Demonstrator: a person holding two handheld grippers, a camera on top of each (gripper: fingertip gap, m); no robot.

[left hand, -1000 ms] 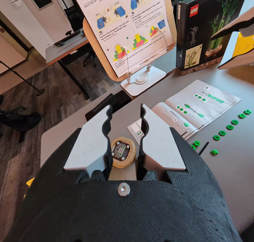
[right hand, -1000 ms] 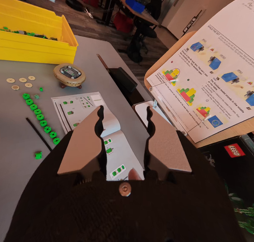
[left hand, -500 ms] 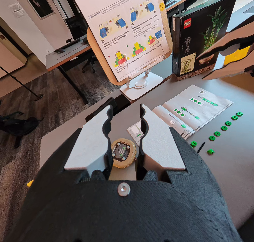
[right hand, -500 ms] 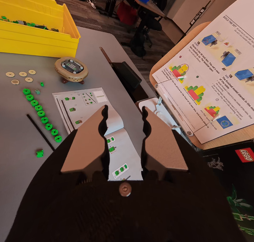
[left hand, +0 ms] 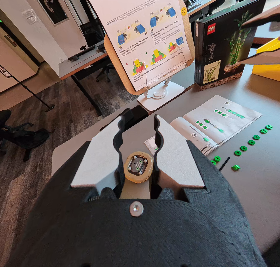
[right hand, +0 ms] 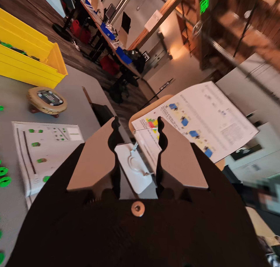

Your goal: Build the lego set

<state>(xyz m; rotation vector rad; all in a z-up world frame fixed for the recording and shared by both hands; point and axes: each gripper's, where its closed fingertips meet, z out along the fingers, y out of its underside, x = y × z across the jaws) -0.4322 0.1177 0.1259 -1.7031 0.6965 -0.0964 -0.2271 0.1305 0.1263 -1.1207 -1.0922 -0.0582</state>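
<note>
In the left wrist view, the round tan lego pot base [left hand: 138, 167] is framed on the grey table [left hand: 257, 191] between the spread fingers of the left gripper [left hand: 137, 120], seemingly untouched. In the blurred right wrist view, the right gripper [right hand: 137, 120] is held parted and empty above the white stand foot [right hand: 133, 167].

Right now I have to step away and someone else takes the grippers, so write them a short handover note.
Left gripper: open, holding nothing, above the tan round base, which shows between its fingers.
Right gripper: open, empty, raised and pointing toward the sheet stand; that view is blurred.
On the table: open booklet, a row of green round pieces, a black rod, a green brick. More pieces sit in the yellow bin. The set's box stands behind.
Done: the base looks assembled.
Left: nothing stands on the base yet; the loose green pieces and rod are unjoined.
</note>
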